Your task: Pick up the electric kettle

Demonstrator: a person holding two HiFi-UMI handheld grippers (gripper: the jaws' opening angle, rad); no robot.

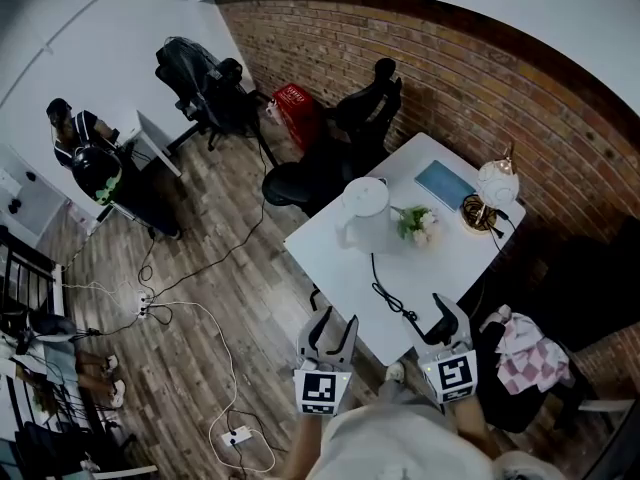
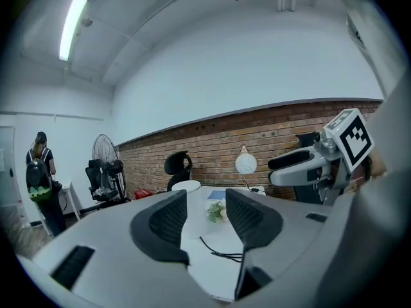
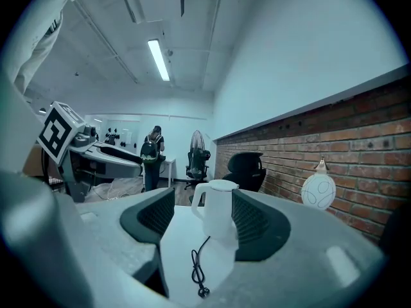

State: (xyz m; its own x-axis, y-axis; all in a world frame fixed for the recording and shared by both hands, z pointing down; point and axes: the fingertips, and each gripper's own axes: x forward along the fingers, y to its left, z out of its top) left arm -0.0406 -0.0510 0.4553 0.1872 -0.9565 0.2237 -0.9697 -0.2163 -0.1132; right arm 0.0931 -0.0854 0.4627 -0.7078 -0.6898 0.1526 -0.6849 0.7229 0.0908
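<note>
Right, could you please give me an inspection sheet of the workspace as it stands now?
Surface: white table, mostly bare.
Job's things: electric kettle, white, upright on the table, untouched.
Clutter: small flower pot, blue book, globe lamp, all on the table behind the kettle.
Grippers: left claw and right claw both open, nothing between them, at the table's near edge.
Cables: black cord loose on the table; power strip with leads on the floor.
Surroundings: brick wall, black office chairs, red bag, person at a desk.
</note>
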